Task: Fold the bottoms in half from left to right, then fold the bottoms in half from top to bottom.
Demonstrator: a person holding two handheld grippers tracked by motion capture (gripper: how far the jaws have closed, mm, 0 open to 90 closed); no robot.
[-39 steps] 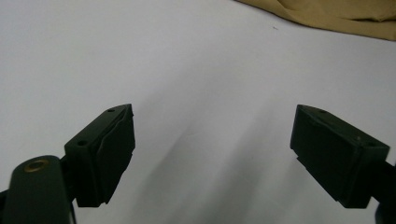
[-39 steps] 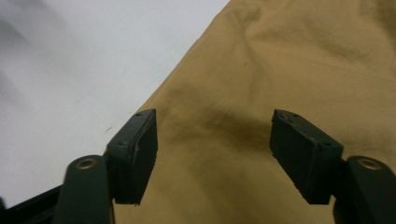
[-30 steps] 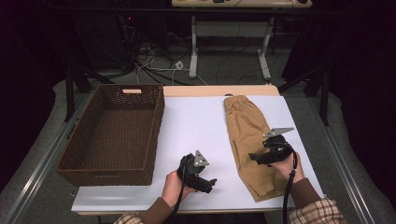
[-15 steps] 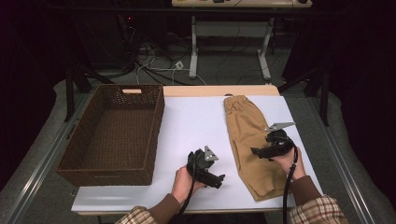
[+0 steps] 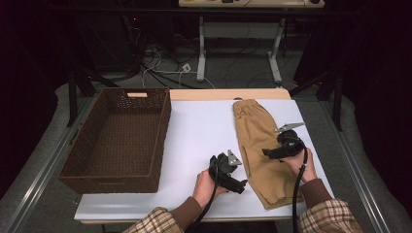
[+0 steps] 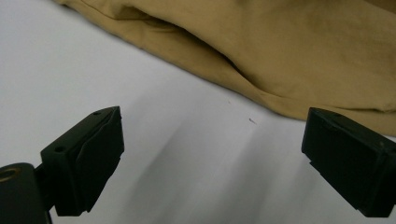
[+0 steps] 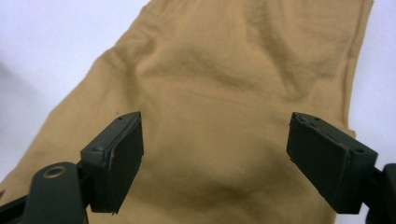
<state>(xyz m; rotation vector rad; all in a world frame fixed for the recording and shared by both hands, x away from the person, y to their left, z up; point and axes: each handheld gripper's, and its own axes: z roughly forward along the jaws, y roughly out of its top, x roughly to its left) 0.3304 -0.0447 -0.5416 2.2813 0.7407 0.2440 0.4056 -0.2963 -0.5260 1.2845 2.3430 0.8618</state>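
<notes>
A pair of tan trousers (image 5: 255, 131) lies lengthwise on the right side of the white table (image 5: 194, 131), waistband at the far end. My left gripper (image 5: 241, 184) is low over the table just left of the trousers' near leg and points at it. In the left gripper view the left gripper (image 6: 212, 119) is open over bare white surface, with the trousers' edge (image 6: 280, 56) just beyond the jaws. My right gripper (image 5: 266, 152) hovers over the middle of the trousers and points left. In the right gripper view the right gripper (image 7: 215, 121) is open above the tan cloth (image 7: 224, 70), holding nothing.
An empty brown wicker basket (image 5: 116, 136) stands on the left of the table, its right wall close to the white surface. A wooden strip (image 5: 223, 93) runs along the table's far edge. Cables and metal stand legs (image 5: 201, 53) lie on the dark floor beyond.
My left gripper has moved to the right across the table, up to the trousers' edge. My right gripper has shifted slightly farther up the trousers. Both stay open.
</notes>
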